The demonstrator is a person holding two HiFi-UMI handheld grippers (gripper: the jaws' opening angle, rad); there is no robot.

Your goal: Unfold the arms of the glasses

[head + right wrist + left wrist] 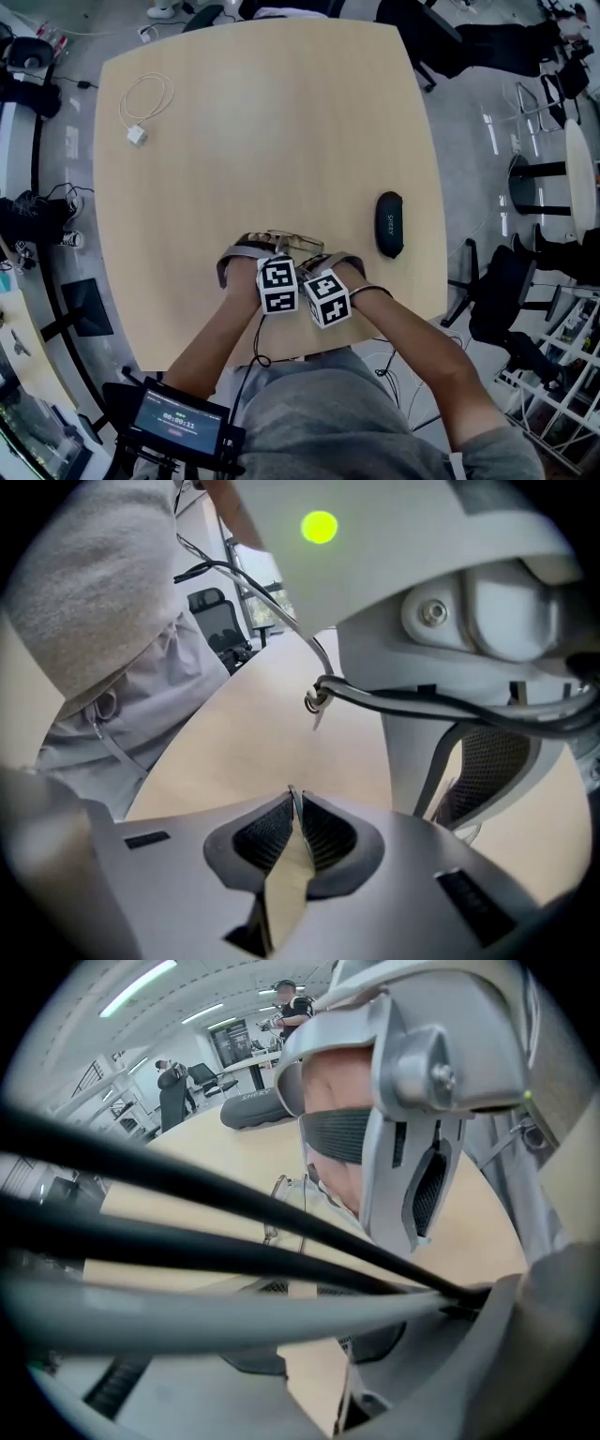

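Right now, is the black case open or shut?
Shut: the black case lies on the table as one closed oval, no lid raised.

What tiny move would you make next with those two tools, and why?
My guess: nudge the left tool forward and close it on the glasses. Its jaws stand apart with bare table between them, the glasses lie just ahead, and the right tool is shut beside them.

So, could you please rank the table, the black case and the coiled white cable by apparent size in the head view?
1. table
2 and 3, unranked: coiled white cable and black case look about equally long.
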